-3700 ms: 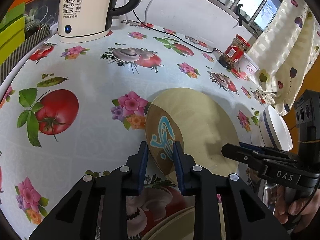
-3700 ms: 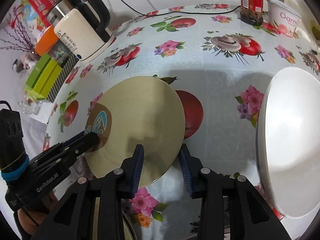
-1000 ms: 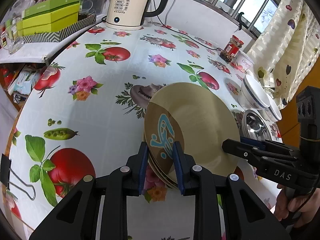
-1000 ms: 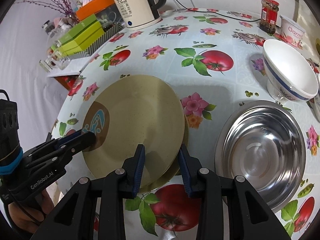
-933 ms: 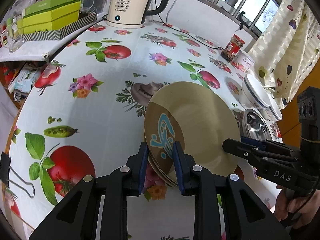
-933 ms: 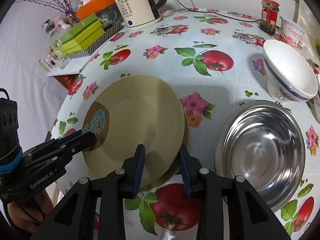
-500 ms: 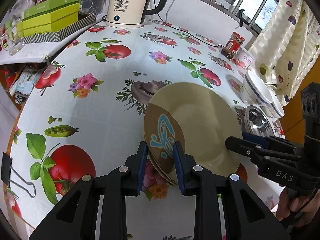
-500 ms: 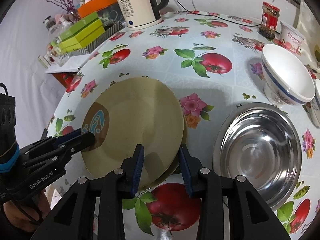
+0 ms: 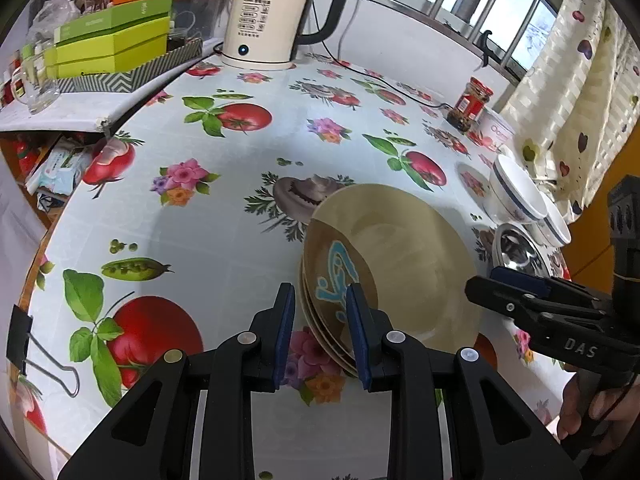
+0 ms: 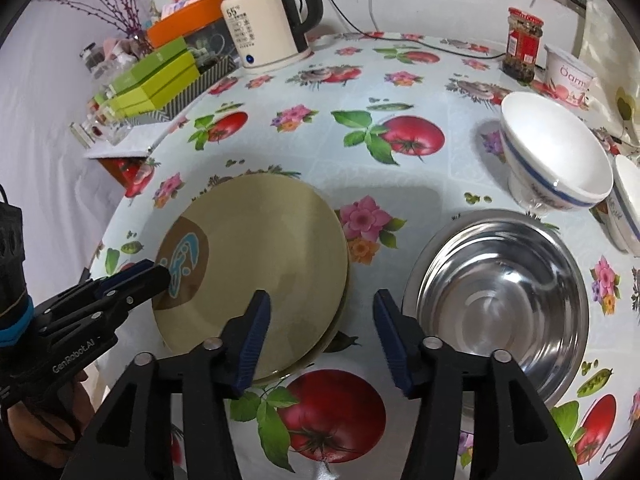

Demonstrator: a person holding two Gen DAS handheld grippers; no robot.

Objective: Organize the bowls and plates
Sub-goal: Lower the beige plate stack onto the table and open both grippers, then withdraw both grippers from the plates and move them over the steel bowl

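Observation:
A tan plate (image 9: pixel 400 264) with a brown patch and a blue motif lies on top of a stack of like plates (image 10: pixel 336 332) on the flowered tablecloth. My left gripper (image 9: pixel 320 300) is shut on the plate's rim at the brown patch; in the right wrist view it (image 10: pixel 160 276) comes in from the left. My right gripper (image 10: pixel 322 300) is opening, the plate's near rim sits between its jaws, and the pads stand clear of it. A steel bowl (image 10: pixel 496 292) sits right of the stack. A white bowl with a blue line (image 10: pixel 556 152) stands behind it.
A cream kettle (image 9: pixel 268 20) and green boxes (image 9: pixel 108 44) stand at the back left. A red-lidded jar (image 10: pixel 522 44) and a yoghurt tub (image 10: pixel 568 76) are at the back right. Another white bowl (image 10: pixel 628 208) is at the far right. The table edge with a binder clip (image 9: pixel 24 340) runs close on the left.
Both grippers carried the plate across the table and set it on the stack. In the last half second the right jaws spread off the rim. The left grip is unchanged.

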